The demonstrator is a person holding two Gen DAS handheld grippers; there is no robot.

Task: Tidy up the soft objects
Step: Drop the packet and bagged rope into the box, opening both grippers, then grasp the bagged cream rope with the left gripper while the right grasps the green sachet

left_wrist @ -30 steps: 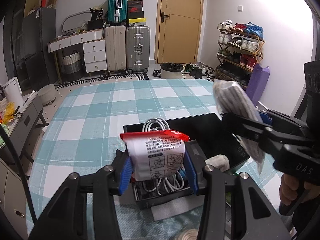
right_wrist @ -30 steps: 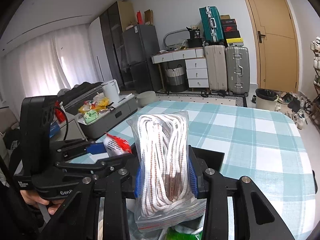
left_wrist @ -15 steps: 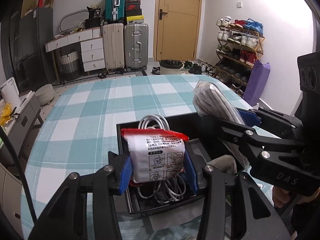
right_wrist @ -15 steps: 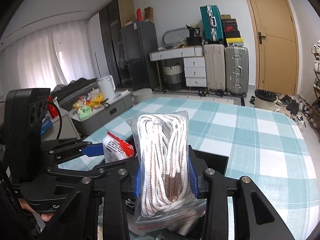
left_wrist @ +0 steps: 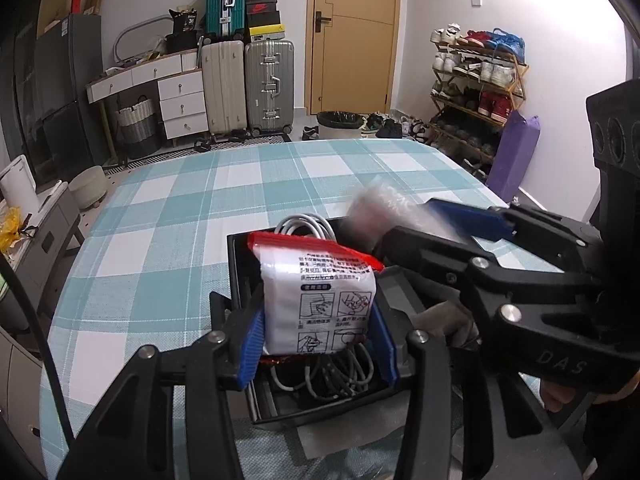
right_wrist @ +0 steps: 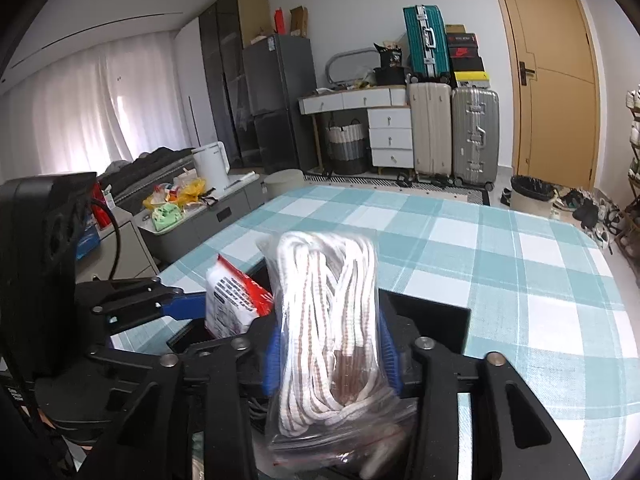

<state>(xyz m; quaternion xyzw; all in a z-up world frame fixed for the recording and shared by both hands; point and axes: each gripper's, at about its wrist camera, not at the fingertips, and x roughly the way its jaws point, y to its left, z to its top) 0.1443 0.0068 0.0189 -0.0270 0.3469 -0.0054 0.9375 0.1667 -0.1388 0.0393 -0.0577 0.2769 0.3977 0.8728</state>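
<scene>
My left gripper (left_wrist: 318, 342) is shut on a white packet with a red top (left_wrist: 316, 300), held just above a black open box (left_wrist: 240, 264) on the checked tablecloth. A coil of white cable (left_wrist: 320, 372) lies inside the box. My right gripper (right_wrist: 328, 356) is shut on a clear zip bag of white rope (right_wrist: 328, 320) and holds it over the box's far right side; that bag looks blurred in the left wrist view (left_wrist: 380, 212). The packet also shows in the right wrist view (right_wrist: 232, 300).
The teal and white checked tablecloth (left_wrist: 180, 208) stretches beyond the box. A pale cloth (left_wrist: 444, 316) lies in the box under the right gripper. Suitcases (left_wrist: 248, 84), a door and a shoe rack (left_wrist: 476, 84) stand far behind.
My right gripper has moved left and down with the rope bag, from beside the box to over it. My left gripper with the packet has stayed above the box.
</scene>
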